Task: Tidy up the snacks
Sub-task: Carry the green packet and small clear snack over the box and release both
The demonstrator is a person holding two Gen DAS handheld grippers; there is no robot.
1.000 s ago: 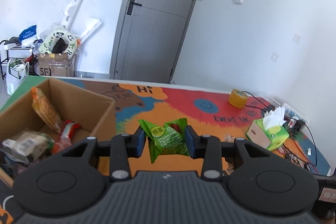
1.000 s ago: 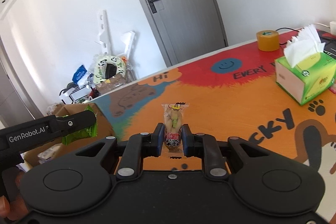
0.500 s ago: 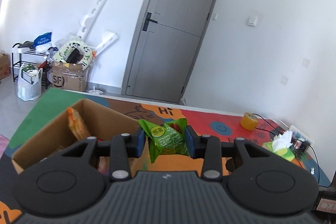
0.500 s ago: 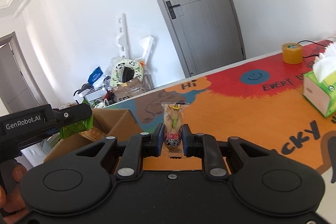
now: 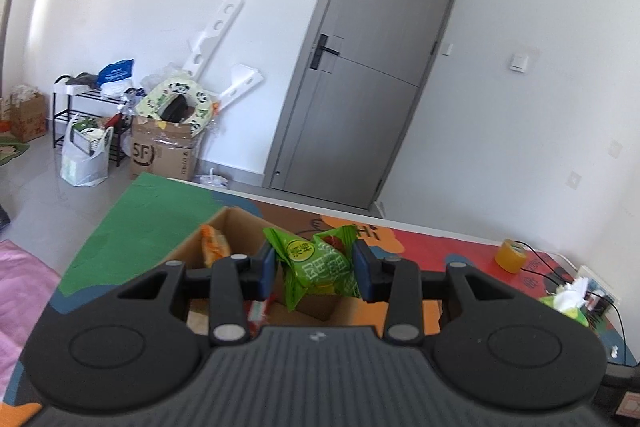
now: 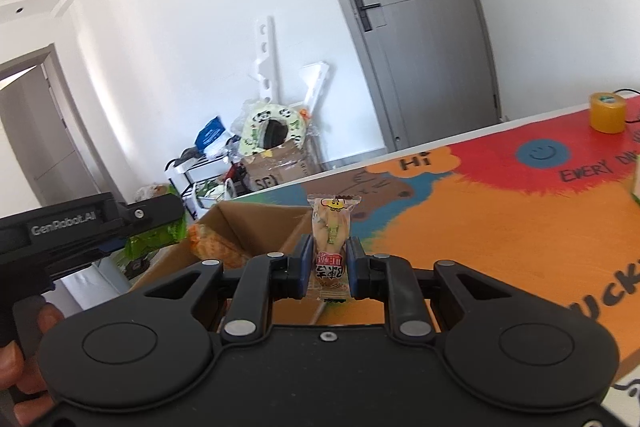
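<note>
While the left tongs (image 5: 315,275) pinched a green snack packet (image 5: 318,273) above the open cardboard box (image 5: 240,227) on the colourful worktop (image 6: 500,227), the right tongs (image 6: 328,265) gripped a small clear-wrapped snack (image 6: 331,241) upright, just right of the box.

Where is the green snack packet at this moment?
In the left wrist view the green snack packet sits centre frame, clamped in the left gripper, in front of the open cardboard box on the colourful table mat.
</note>
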